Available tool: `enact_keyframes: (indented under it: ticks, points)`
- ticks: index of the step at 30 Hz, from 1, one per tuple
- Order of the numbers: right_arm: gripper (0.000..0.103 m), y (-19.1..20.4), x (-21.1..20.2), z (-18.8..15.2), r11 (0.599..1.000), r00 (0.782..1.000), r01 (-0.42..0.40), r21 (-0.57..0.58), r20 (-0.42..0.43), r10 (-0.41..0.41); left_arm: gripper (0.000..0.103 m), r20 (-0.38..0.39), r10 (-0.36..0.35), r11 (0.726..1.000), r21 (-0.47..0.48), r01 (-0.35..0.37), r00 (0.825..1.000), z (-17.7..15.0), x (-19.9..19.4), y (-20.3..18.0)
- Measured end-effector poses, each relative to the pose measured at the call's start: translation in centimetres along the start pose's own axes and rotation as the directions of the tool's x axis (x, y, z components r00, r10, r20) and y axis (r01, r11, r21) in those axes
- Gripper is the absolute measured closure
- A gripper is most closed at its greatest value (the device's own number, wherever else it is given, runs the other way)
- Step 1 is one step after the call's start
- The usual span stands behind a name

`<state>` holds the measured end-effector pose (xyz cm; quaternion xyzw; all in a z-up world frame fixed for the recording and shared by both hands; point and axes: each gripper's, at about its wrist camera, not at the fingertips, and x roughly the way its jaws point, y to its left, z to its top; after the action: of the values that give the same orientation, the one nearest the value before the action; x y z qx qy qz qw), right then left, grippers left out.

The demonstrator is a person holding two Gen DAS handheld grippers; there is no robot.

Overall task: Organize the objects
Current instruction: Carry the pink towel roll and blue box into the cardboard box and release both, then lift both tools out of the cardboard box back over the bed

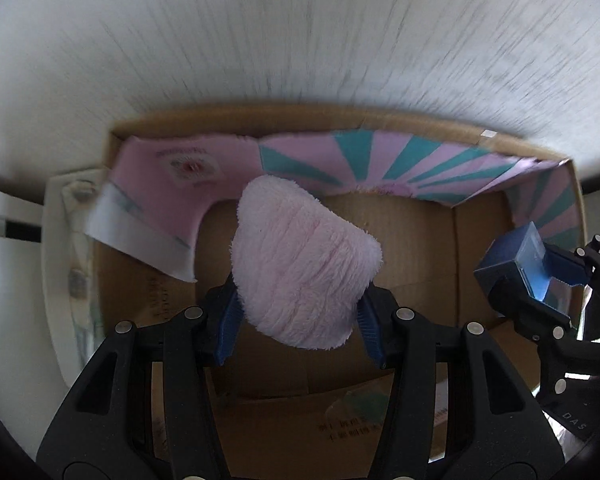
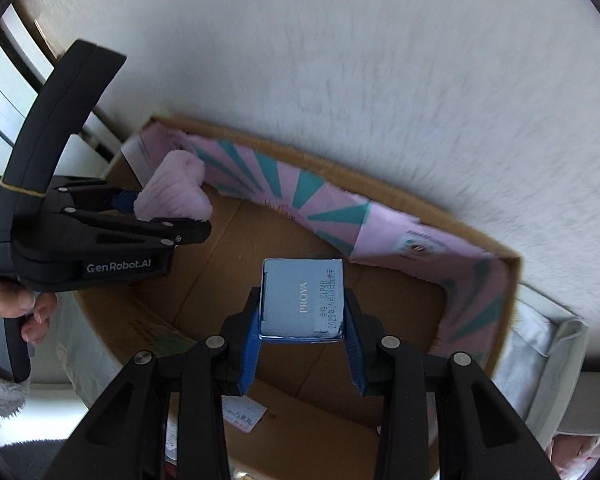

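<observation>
The left hand-held gripper is clamped on a fluffy pale-pink plush bundle, and the right hand-held gripper is closed on a small blue rectangular carton. Both items hang above the open brown cardboard box, apparently poised for dropping in. Beyond them, pink-and-teal striped paper lines the far wall, before a white backdrop.

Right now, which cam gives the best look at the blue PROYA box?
Right wrist. The blue PROYA box sits centred between the right gripper fingers, its label face sharp enough to read. Left wrist catches it only at the far right edge, small, angled, partly covered by the gripper, above the cardboard box.
</observation>
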<state>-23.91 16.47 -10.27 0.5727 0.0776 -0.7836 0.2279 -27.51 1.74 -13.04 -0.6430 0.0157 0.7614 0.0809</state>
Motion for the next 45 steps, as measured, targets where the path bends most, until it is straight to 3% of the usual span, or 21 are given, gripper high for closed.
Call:
enact_keyframes:
  ticks: [4, 10, 12, 13, 14, 15, 16, 17, 21, 32, 35, 39, 41, 45]
  points:
    - [0.069, 0.2, 1.0, -0.1, 1.000, 0.999, -0.022, -0.017, -0.024, 0.021, 0.057, -0.024, 0.007, 1.000, -0.005, -0.008, 1.000, -0.2, 1.2, 0.0]
    - [0.069, 0.8, 1.4, 0.1, 0.999, 0.999, -0.023, -0.040, -0.039, 0.021, 0.056, -0.001, 0.036, 0.999, 0.022, -0.036, 0.999, 0.3, 0.7, -0.2]
    - [0.069, 1.2, 1.3, 0.1, 0.998, 0.999, -0.016, -0.060, -0.036, 0.013, 0.046, 0.008, 0.034, 0.999, 0.040, -0.034, 0.999, 0.4, 0.3, -0.4]
    - [0.063, 1.5, 1.3, 0.0, 0.997, 0.999, -0.010, -0.076, -0.042, 0.007, 0.038, 0.009, 0.019, 0.999, 0.043, -0.019, 1.000, 0.4, 0.2, -0.5]
    - [0.044, 1.9, 1.2, -0.1, 0.996, 0.999, -0.001, -0.092, -0.048, -0.003, 0.033, 0.006, -0.006, 0.999, 0.043, 0.005, 1.000, 0.4, 0.1, -0.6]
    - [0.031, 2.3, 1.1, -0.3, 0.994, 0.999, 0.014, -0.108, -0.051, -0.019, 0.021, -0.002, -0.035, 0.998, 0.044, 0.035, 0.999, 0.4, -0.1, -0.8]
    - [0.009, 2.6, 1.1, -0.5, 0.992, 0.998, 0.021, -0.122, -0.055, -0.028, 0.007, -0.010, -0.061, 0.997, 0.049, 0.062, 0.998, 0.3, -0.1, -1.1]
    - [0.000, 2.9, 1.0, -0.7, 0.991, 0.998, 0.016, -0.130, -0.057, -0.024, 0.002, -0.018, -0.077, 0.995, 0.056, 0.078, 0.997, 0.3, -0.2, -1.5]
    - [0.001, 3.5, 0.7, -1.8, 0.992, 0.997, -0.018, -0.124, -0.073, 0.009, 0.000, 0.014, -0.015, 0.993, 0.116, 0.014, 1.000, 0.0, -1.1, -3.1]
    - [0.001, 4.2, -3.5, -4.4, 0.999, 1.000, 0.007, -0.039, 0.011, -0.007, 0.000, 0.078, -0.053, 0.988, 0.152, 0.041, 0.996, -1.8, -4.5, -3.9]
    - [0.001, 1.3, -5.5, -3.3, 0.998, 0.997, 0.058, -0.005, 0.046, -0.057, 0.000, 0.128, -0.052, 0.987, 0.159, 0.031, 0.990, -1.6, -6.9, -3.0]
    - [0.000, 1.5, -9.0, -3.6, 0.989, 0.983, 0.143, 0.040, 0.107, -0.146, 0.000, 0.230, -0.055, 0.988, 0.154, 0.019, 0.972, -3.7, -10.9, -3.2]
    - [0.000, 1.9, -9.2, -3.2, 0.980, 0.971, 0.183, 0.071, 0.144, -0.192, 0.000, 0.301, -0.042, 0.988, 0.155, -0.005, 0.953, -5.2, -13.3, -3.2]
    - [0.000, 2.7, -12.8, -5.0, 0.974, 0.950, 0.168, 0.151, 0.238, -0.201, 0.000, 0.407, -0.036, 0.990, 0.137, -0.022, 0.913, -7.4, -17.7, -2.3]
